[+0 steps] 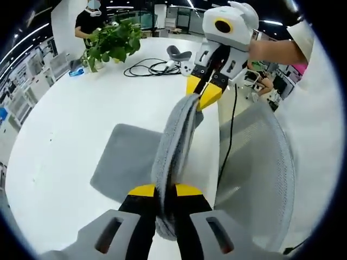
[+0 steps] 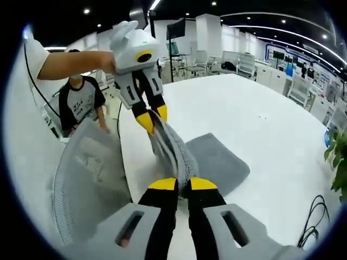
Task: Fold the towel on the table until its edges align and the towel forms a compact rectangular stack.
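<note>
Grey towel point(image 1: 174, 142) was held up between both tongs, above the white bench point(image 1: 70, 135).
Left tongs point(image 1: 165, 190) and right tongs point(image 2: 182, 184) each pinched a folded edge (lower part lay on the bench).

Between your left claw point(image 1: 165, 190) tips, the gray towel point(image 1: 174, 135) hides its own pinched edge, and its lifted fold covers part of the half lying on the table point(image 1: 70, 135). The mesh chair back point(image 2: 87, 173) hides the table's near edge behind it.
</note>
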Tool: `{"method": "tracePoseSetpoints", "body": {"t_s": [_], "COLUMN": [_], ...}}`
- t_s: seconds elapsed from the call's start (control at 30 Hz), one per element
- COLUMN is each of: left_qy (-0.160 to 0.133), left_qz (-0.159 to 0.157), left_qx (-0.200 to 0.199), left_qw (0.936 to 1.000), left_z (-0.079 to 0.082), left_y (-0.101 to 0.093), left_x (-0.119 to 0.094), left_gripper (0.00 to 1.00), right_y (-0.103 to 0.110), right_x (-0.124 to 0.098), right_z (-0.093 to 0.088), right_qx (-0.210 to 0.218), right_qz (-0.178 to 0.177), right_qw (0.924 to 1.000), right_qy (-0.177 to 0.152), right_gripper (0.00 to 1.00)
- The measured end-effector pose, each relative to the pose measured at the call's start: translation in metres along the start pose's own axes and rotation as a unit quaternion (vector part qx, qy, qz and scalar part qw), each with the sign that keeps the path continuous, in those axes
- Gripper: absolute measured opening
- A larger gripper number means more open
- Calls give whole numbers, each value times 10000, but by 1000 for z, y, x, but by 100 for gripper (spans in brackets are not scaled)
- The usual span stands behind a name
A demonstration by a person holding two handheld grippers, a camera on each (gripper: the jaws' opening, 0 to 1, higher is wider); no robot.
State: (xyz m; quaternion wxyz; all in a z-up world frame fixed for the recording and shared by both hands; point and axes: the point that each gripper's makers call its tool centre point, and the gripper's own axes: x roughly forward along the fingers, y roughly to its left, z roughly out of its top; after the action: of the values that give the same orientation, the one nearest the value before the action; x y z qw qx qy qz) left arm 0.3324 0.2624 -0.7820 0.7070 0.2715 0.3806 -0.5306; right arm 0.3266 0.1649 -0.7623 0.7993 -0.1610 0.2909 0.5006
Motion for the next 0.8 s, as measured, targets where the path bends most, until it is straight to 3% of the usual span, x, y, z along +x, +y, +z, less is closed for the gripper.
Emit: {"method": "tracePoseSetpoints", "body": {"t_s": [0.53,0.8], "left_qy": [-6,-39], "left_qz": [476,665], "left_qx": [295,357], "left_qw": [9984,9971], "left_z": [4,6], "left_y": [33,50], "left_x": [10,22], "left_gripper": [11,11], "right_y": [-17,-36], "right_x": [11,22], "right_z": [10,4], "right_qx": [47,-312], "right_qz": [-373,-707], "right_qw": [9993,9968], "right_qy": [-2,178], "right_gripper": [4,5]}}
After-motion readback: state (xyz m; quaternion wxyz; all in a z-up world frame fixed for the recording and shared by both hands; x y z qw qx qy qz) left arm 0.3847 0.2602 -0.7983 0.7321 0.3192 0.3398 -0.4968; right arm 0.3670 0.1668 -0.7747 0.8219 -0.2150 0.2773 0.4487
